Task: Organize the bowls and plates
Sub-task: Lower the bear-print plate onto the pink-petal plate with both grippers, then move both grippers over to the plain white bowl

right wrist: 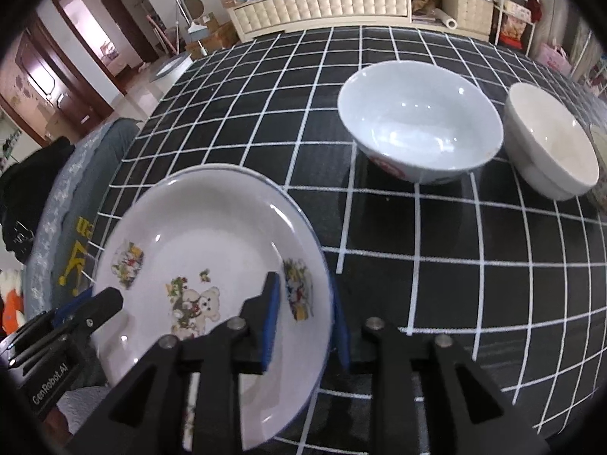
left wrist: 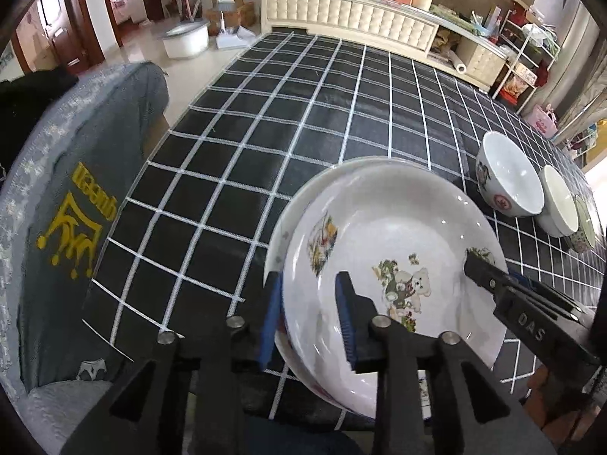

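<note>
While both tools grip the same dish, the plate [left wrist: 390, 261] with the teddy-bear print hangs tilted over the near edge of the counter [left wrist: 265, 121], which is covered in a black cloth with white grid lines. From the left wrist view, the left tool [left wrist: 309, 318] straddles the plate's left rim: 1 blue pad sits outside the rim and the other lies on the inner face, so its fingers are clamped on the plate. A second plate [left wrist: 294, 212] shows just behind and under the first, its rim peeking out along the upper left.

The right tool [right wrist: 305, 326] holds the opposite rim. In the right wrist view its left pad presses on the plate's inner face beside a small flower print, while the right pad sits behind the rim, mostly hidden by it. The bear picture lies between the 2 tools, nearer the plate's middle.

Farther along the counter, well apart from the plate, stand 2 upright bowls just beside each other: a white bowl with red marks on its outside [right wrist: 419, 125] and a plain cream bowl [right wrist: 550, 144] to its right. A third patterned bowl [left wrist: 586, 227] shows at the edge of the left wrist view, past the cream one.

A grey chair cover with yellow lettering [left wrist: 72, 204] stands at the counter's left side.
</note>
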